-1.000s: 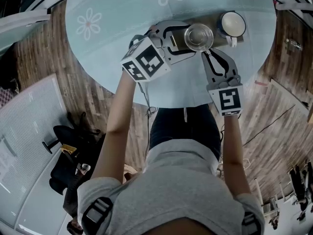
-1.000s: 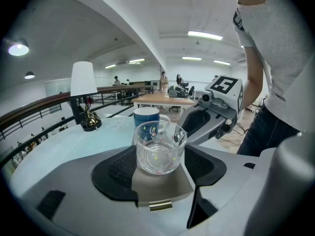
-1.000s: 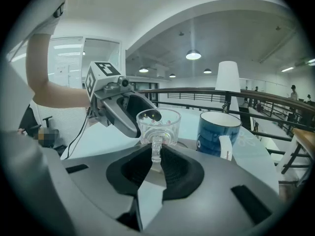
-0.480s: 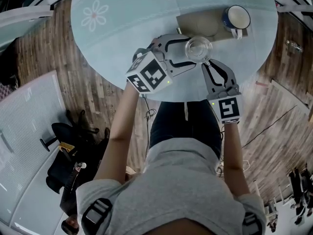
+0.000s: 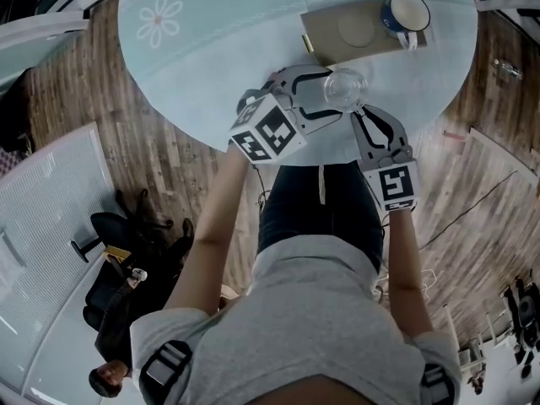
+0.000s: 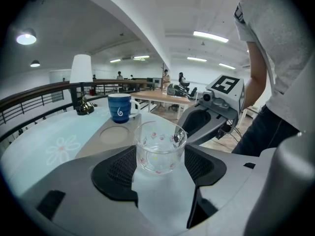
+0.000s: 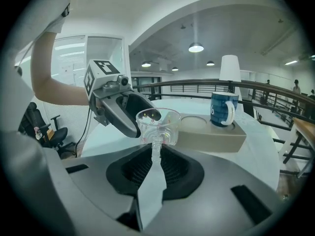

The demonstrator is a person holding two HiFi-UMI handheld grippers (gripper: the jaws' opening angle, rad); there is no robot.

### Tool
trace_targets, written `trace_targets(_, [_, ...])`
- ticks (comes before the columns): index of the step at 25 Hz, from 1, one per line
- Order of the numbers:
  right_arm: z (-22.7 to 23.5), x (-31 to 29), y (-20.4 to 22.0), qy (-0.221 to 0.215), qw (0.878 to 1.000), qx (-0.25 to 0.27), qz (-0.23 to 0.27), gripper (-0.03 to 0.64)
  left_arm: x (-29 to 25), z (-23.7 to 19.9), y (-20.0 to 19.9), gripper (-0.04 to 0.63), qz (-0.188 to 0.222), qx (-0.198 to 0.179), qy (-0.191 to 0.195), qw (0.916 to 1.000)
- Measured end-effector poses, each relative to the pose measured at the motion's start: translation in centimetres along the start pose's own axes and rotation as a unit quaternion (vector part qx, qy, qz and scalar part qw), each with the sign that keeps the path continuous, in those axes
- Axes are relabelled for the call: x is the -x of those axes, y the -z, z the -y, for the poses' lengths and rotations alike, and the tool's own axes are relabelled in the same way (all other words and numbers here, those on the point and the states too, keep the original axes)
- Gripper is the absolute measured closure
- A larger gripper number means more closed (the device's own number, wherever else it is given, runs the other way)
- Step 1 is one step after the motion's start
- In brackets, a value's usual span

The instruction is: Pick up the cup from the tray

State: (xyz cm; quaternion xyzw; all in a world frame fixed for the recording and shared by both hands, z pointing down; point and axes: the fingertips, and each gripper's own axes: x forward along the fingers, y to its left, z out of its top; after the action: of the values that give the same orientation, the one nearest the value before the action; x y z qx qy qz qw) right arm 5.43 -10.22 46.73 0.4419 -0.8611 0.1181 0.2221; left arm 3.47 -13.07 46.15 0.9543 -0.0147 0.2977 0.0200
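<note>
A clear glass cup (image 5: 344,89) with small coloured dots is off the tan tray (image 5: 325,36), over the near part of the pale blue table (image 5: 211,57). My left gripper (image 5: 333,95) is shut on the cup's body, a pad against each side of the cup (image 6: 160,149). From the near side my right gripper (image 5: 359,110) is shut on the cup's thin glass handle (image 7: 156,146). In the right gripper view the cup (image 7: 157,124) stands upright just beyond the jaws. I cannot tell whether its base touches the table.
A blue mug (image 5: 407,13) with a white inside stands at the tray's right end, beside a bare round recess (image 5: 354,30). A white-shaded lamp (image 6: 81,70) stands further back. The table's near edge (image 5: 321,163) curves just under the grippers.
Both grippers have drawn back towards the person with the glass cup between them. The cup has left the tray's round recess and now sits over the table short of the tray.
</note>
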Motion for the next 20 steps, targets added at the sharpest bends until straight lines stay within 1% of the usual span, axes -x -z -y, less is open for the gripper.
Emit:
trace_targets(8, [-0.3,-0.6,3.2,-0.007,0.999,-0.03,-0.037,0.568,-1.9,0.7,2.2,0.285,-0.015,0.016,-0.001,0.9998])
trace_targets(14, [-0.1,-1.3,4.8,-0.012,0.998,-0.037,-0.057,0.568,-3.4,0.8,3.6,0.281,-0.03,0.023,-0.003,0.9993])
trace_targets(20, [0.3,-1.6,5.6,-0.009,0.997,-0.032,-0.073,0.568,-4.2,0.6,4.1,0.281,-0.042,0.03,-0.004,0.9987])
